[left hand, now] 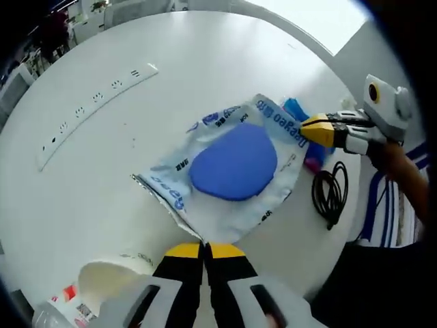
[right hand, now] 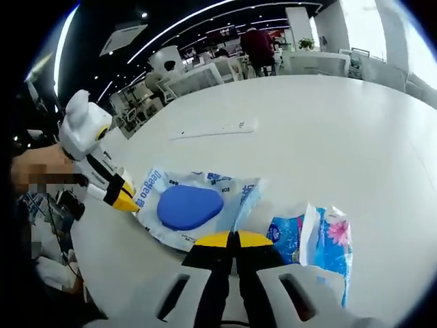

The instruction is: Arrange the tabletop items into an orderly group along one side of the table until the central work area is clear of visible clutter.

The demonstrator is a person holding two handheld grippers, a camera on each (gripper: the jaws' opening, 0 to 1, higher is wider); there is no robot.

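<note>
Both views face the blue-oval packet (left hand: 235,167) (right hand: 188,207) closely from opposite edges.

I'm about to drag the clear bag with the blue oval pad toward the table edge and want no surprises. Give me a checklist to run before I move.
1. Left gripper shut on an edge of the clear plastic bag with the blue oval pad: ok.
2. Right gripper shut on the opposite edge: ok, jaws look closed there.
3. Bag flat on the round white table: ok.
4. Long white power strip apart from the bag: ok.
5. Coiled black cable near the bag by the table edge: not ok.
6. Blue tissue pack beside the right gripper, touching the bag: cannot tell.
</note>
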